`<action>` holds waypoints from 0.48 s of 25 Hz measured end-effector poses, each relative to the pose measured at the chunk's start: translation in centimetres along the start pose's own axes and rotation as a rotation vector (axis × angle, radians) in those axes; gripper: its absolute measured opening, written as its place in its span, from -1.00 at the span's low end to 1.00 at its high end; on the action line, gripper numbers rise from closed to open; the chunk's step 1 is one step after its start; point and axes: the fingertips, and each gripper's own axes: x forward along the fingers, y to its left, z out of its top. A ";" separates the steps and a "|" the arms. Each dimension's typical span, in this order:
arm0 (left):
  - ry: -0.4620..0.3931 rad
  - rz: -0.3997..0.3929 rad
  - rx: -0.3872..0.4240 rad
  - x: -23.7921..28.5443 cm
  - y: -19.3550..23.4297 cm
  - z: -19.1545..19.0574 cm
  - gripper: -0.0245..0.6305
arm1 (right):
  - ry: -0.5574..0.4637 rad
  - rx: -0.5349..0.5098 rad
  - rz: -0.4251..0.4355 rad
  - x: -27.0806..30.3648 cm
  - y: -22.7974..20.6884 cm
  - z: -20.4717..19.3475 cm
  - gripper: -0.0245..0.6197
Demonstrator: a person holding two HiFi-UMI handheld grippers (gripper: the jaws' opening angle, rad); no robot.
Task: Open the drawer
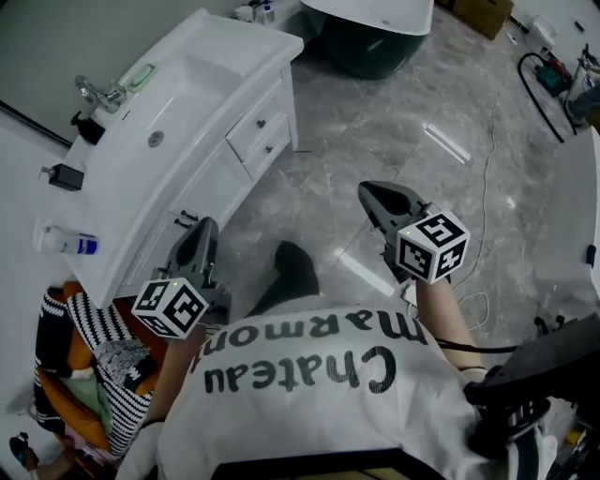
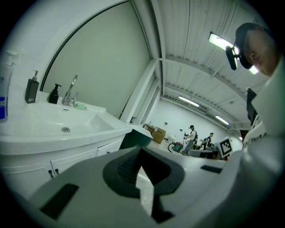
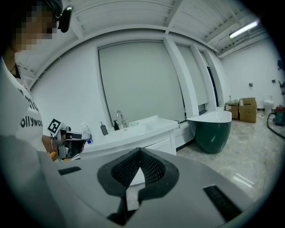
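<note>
Grey marble floor, green bathtub, ceiling striplights.

A bathroom-fittings showroom in a big hall: white vanity at upper left, green tub top centre, marble floor, boxes, strip lights under a ribbed roof.

A dark green bathtub stands at the far end of a grey marble floor, with a cardboard box to its right. At left, a chrome faucet, black soap dispensers and a blue-labelled bottle line a white basin. A striped cloth lies near.
</note>
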 end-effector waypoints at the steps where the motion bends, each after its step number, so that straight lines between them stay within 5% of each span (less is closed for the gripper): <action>1: 0.003 -0.005 -0.022 0.6 0.1 0.0 -0.91 | 0.008 -0.008 -0.005 0.1 -0.2 -0.1 -0.91; 4: 0.002 -0.032 -0.081 3.2 0.1 0.4 -0.91 | 0.024 -0.003 -0.025 0.3 -1.3 -0.3 -0.91; 12: 0.034 -0.084 -0.062 10.7 0.1 2.5 -0.91 | 0.047 0.069 -0.046 3.2 -6.4 0.8 -0.91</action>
